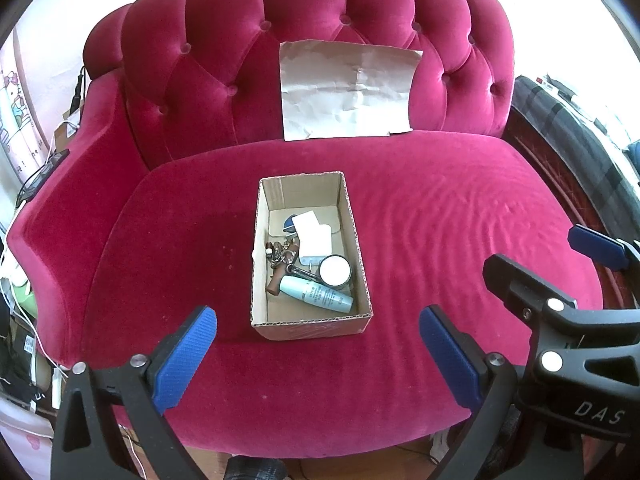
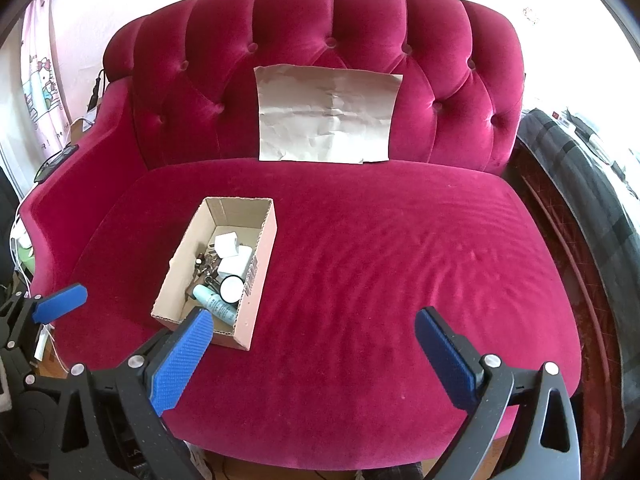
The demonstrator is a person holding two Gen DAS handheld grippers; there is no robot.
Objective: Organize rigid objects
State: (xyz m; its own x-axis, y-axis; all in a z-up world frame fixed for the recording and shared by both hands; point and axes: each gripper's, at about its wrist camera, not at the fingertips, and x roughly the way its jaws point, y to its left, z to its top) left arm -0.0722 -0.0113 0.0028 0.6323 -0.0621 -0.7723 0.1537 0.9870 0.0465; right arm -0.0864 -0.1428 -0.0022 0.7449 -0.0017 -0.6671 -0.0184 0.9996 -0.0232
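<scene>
cardboard box (image 2: 248,280): near corner hidden behind right gripper finger (image 2: 182,356); keys (image 1: 282,256) a tangle, individual pieces unresolvable.

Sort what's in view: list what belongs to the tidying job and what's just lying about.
Job:
cardboard box
light blue tube
round jar
white blocks
keys
left gripper and right gripper, jaws open, empty

Lying about:
creased paper against the sofa back
dark blanket beside it
</scene>
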